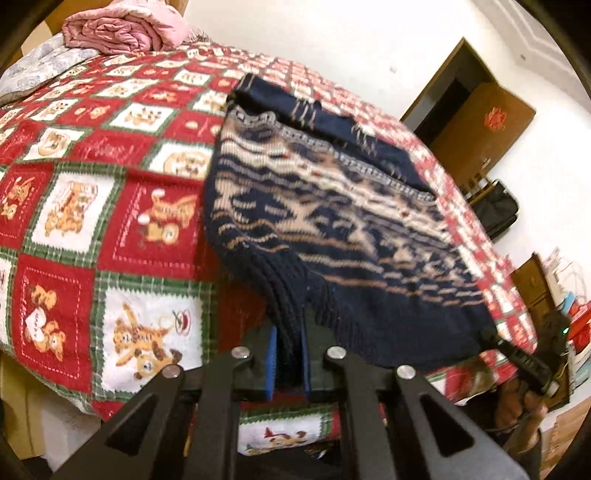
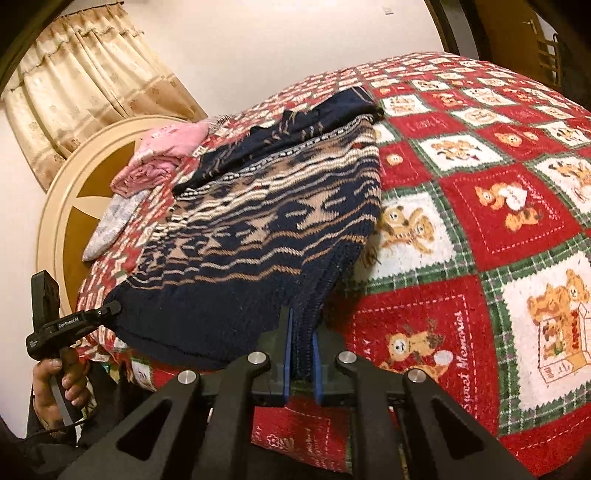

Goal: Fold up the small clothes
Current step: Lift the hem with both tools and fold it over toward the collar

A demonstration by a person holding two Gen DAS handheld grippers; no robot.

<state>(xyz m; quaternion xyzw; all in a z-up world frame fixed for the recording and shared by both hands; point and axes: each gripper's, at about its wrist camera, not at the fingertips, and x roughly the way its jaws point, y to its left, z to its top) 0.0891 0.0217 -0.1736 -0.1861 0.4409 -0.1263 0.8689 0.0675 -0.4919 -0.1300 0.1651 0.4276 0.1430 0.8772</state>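
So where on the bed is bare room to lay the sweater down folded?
Bare bedspread lies right of the sweater, out to the bed's edge, and on its other side too. The headboard end is crowded with pink bedding.

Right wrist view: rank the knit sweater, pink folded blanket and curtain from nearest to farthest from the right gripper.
1. Knit sweater: clamped in the right gripper.
2. Pink folded blanket: upper left, near the headboard.
3. Curtain: top left, on the wall.

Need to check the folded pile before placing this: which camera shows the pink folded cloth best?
The left wrist view: the pink folded cloth lies clear at the bed's far corner, folds visible, nothing covering it. In the right wrist view it is smaller, beside the headboard, its right edge hidden behind the raised knit sweater.
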